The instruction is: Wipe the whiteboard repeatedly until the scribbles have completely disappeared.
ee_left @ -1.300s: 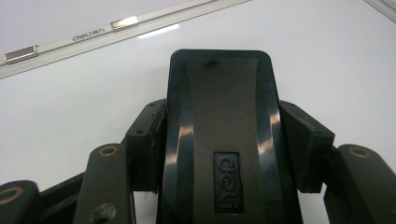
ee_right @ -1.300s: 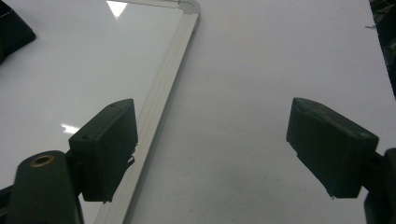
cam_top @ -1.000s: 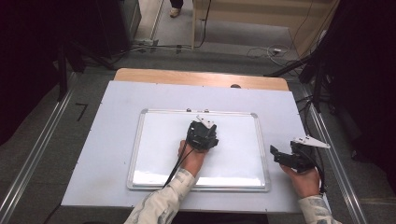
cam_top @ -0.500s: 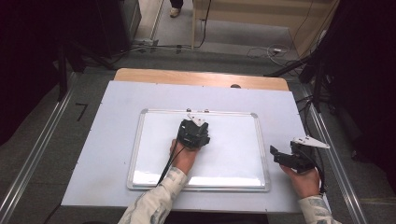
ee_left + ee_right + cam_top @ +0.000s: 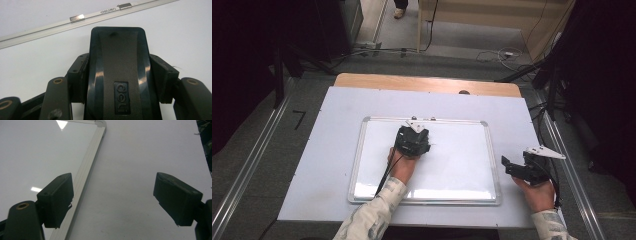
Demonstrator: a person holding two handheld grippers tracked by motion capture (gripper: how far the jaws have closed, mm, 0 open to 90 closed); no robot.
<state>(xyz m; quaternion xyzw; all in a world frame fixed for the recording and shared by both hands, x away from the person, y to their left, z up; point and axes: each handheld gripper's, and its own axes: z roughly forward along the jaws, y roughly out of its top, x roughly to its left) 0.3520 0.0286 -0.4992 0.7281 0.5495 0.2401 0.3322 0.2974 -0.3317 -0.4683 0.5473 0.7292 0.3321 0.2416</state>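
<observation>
Left gripper view: left gripper [image 5: 120,75] clamped on whiteboard eraser [image 5: 117,65], flat on whiteboard [image 5: 462,165]. Board appears clean; wiping likely near done. Right gripper [image 5: 112,202] released, idle over worktop [image 5: 140,170].

The whiteboard [image 5: 462,165] is glossy white with a silver frame. On it, my left hand-held gripper [image 5: 120,67] is black, clamped on a black eraser [image 5: 117,62] with a dark grey centre strip. The counter [image 5: 337,150] around the whiteboard is pale grey-white, tan wood beyond. My sleeve [image 5: 372,217] is patterned pale.
</observation>
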